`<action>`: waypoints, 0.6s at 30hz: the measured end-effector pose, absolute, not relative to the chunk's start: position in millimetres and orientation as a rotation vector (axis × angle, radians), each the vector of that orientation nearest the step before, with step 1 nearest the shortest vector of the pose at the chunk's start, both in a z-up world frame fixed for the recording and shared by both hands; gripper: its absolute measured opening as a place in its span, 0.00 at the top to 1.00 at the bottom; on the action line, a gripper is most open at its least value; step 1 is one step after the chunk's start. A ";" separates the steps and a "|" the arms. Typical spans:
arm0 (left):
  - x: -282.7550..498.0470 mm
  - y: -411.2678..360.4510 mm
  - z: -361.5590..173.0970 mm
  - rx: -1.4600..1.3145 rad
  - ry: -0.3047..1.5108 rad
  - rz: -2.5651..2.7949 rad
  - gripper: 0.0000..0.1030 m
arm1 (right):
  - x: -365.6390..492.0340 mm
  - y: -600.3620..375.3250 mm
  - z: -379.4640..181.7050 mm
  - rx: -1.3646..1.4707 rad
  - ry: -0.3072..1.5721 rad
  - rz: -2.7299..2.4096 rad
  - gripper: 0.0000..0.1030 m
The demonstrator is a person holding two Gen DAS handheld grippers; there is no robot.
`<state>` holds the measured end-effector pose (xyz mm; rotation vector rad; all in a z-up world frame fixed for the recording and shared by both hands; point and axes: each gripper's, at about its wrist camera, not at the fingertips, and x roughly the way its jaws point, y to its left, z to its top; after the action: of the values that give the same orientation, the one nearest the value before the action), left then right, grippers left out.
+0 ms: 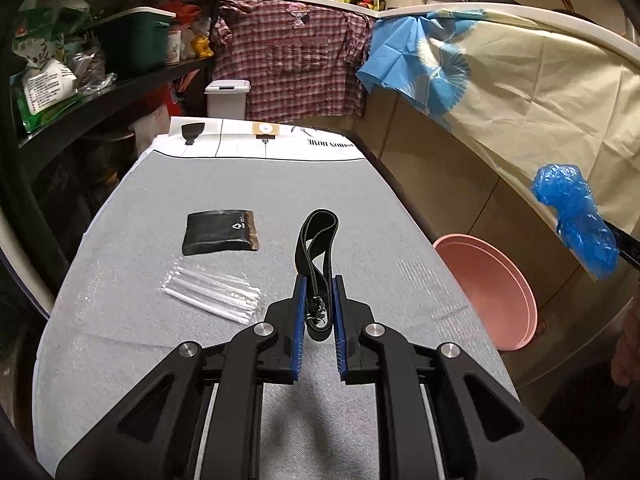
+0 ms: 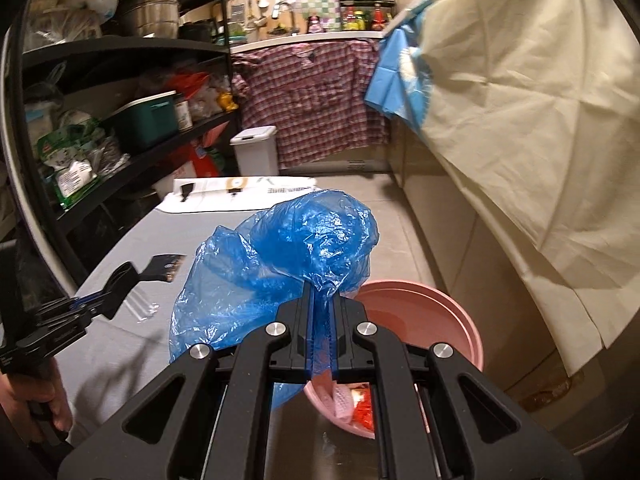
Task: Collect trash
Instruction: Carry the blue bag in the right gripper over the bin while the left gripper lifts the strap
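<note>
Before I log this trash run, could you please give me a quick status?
Left tool shut on black strap. Right tool shut on blue plastic bag, near pink bin. Nothing blocking.

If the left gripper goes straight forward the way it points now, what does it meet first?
Probably the grey table cover just beyond the black strap that the left gripper holds; depth is unclear.

The left gripper (image 1: 319,284) pinches a black strap (image 1: 316,240) above the grey table (image 1: 120,340). The right gripper (image 2: 323,300), right of that table, clamps a blue plastic bag (image 2: 280,256).
</note>
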<state>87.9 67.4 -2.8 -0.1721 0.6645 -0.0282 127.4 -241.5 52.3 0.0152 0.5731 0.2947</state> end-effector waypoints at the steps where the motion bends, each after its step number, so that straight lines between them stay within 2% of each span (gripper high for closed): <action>1: 87.1 65.2 -4.2 -0.170 0.667 -0.028 0.88 | 128.7 -244.7 49.3 0.029 0.576 0.286 0.94; 18: 99.1 17.6 -16.0 -0.135 0.704 -0.074 0.88 | 143.2 -294.5 27.7 0.117 0.589 0.164 0.94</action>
<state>99.1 17.6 -16.0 -0.1346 0.7043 -0.0735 143.2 -294.5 27.7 0.1172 0.5887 0.1640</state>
